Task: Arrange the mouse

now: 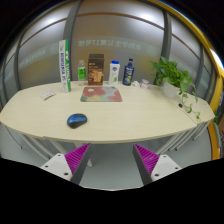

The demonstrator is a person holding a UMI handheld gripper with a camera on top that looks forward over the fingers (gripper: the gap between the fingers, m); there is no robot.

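Note:
A blue mouse (77, 120) lies on the pale oval table (140, 115), near its front edge and left of centre. A reddish mouse mat (101, 94) lies further back on the table, beyond the mouse. My gripper (112, 160) is open and empty, held in front of the table's edge and lower than the tabletop, with the mouse beyond and slightly left of the left finger. Its magenta pads (76, 156) stand wide apart.
At the back of the table stand a tall white-green box (67, 64), a brown box (96, 71), white and blue bottles (116, 72), and a green bottle (82, 73). A leafy plant (172, 72) and a glass (186, 100) are at the right. A pen (49, 96) lies at the left.

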